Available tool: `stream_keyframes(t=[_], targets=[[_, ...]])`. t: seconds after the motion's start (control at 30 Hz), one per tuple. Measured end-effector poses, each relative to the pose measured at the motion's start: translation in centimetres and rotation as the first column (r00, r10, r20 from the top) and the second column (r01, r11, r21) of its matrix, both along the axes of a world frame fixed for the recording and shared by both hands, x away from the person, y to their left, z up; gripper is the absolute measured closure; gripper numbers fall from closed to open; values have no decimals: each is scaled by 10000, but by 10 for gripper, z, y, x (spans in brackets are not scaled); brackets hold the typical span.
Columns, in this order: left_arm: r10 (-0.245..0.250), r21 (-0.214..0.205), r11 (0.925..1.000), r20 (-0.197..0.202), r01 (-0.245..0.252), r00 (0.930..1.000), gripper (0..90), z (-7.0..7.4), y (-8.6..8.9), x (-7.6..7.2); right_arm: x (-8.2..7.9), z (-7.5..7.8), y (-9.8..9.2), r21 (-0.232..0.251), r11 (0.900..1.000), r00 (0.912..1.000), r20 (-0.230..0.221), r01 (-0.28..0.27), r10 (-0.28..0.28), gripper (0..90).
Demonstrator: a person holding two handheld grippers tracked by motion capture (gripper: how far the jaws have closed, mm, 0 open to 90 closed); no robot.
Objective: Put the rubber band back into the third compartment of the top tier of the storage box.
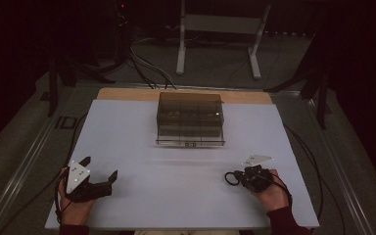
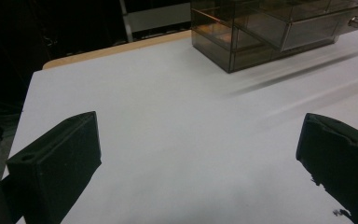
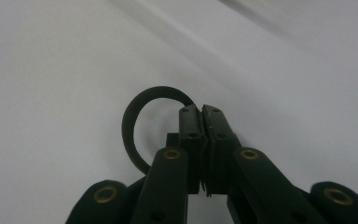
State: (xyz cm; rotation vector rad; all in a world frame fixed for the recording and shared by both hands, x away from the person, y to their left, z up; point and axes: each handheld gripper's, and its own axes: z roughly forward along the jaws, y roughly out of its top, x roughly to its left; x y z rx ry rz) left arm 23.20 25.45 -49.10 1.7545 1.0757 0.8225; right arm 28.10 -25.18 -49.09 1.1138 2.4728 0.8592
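The right gripper (image 1: 236, 177), at five o'clock on the counter (image 1: 142, 142), is pinching a black ring (image 3: 137, 116) with closed jaws. The left gripper's (image 1: 98, 172) jaws are gaping wide, empty. The thin ring could slip free if tugged.

bench (image 1: 142, 196): white top lying over a wooden board whose pale edge shows along the far side
drawer box (image 1: 190, 119): smoky translucent plastic, standing at the far middle of the bench, front facing the near side, several small compartments visible through its walls
box contents: small dark items inside, too dim to tell
frame (image 1: 219, 24): white metal stand on the floor beyond the bench, 2 legs with flat feet
floor cables (image 1: 147, 66): dark cords running across the grey floor behind the bench
surroundings: dark, little else readable
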Motion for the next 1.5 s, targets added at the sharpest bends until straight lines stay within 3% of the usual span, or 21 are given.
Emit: stream_keyframes(t=[1.5], targets=[[-77,56,10000,-53,78,10000,5,-1,-2,1,14,47,11,507,9986,9956,918,122,-168,885]])
